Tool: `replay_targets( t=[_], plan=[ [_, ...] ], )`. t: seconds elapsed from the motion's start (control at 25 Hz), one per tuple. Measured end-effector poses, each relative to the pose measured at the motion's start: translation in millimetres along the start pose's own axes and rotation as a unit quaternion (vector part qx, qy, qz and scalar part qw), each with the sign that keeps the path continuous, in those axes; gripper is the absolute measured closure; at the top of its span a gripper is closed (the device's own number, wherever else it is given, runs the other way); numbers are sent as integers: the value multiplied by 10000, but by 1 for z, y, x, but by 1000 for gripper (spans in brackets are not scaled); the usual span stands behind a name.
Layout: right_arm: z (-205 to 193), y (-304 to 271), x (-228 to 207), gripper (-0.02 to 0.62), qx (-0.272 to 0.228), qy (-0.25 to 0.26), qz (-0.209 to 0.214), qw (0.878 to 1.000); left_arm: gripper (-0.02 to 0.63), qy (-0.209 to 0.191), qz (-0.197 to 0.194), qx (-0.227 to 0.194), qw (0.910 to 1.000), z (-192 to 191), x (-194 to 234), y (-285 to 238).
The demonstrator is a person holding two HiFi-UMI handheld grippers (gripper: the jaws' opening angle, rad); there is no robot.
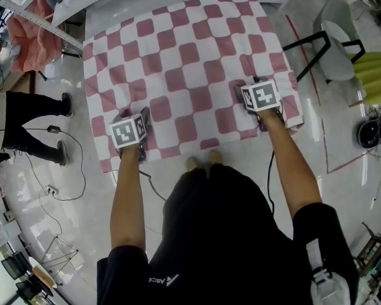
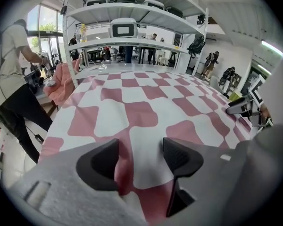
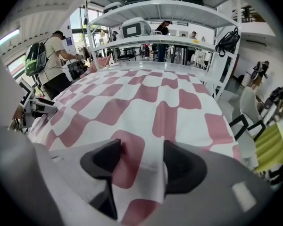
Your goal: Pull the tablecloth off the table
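Note:
A pink-and-white checked tablecloth [image 1: 184, 62] covers the table and hangs over its near edge. My left gripper [image 1: 134, 114] sits on the cloth's near left part and my right gripper [image 1: 246, 84] on its near right part. In the left gripper view the jaws [image 2: 140, 157] stand apart with the tablecloth [image 2: 141, 102] between them, and a pink fold rises against the left pad [image 2: 106, 161]. In the right gripper view the jaws [image 3: 140, 159] also stand apart over the tablecloth [image 3: 155, 98], which wrinkles into a low ridge between the pads.
A person [image 1: 32, 126] stands to the left of the table beside a pink cloth [image 1: 32, 30] hung on a rack. A grey chair [image 1: 333, 43] and a yellow-green seat [image 1: 374, 75] stand to the right. Cables [image 1: 70, 170] trail over the floor. Shelving [image 2: 132, 13] rises beyond the table's far end.

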State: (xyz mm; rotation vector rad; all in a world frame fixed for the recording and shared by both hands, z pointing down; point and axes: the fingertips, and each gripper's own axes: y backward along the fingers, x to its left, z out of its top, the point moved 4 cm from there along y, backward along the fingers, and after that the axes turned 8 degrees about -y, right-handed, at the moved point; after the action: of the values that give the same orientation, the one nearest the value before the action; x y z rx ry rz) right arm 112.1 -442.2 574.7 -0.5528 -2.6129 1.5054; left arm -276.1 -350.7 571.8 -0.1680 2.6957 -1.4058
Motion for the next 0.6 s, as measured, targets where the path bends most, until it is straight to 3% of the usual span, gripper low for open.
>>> replay_targets(
  t=[0.24,0.36,0.4,0.6],
  plan=[
    [1,1,19,473,96,213,69,9997,418,-24,15,-56,10000,3,-4,1],
    [-1,1,27,569,128,325,114,9993,542,6,119,-64,9999,2,1,3],
    [-1,0,28,580,122,347,123,9992,573,22,128,-65,9999,1,2,3],
    [-1,1,27,588,67,192,298,9994,595,-58,106,-16,9999,2,1,1]
  ],
)
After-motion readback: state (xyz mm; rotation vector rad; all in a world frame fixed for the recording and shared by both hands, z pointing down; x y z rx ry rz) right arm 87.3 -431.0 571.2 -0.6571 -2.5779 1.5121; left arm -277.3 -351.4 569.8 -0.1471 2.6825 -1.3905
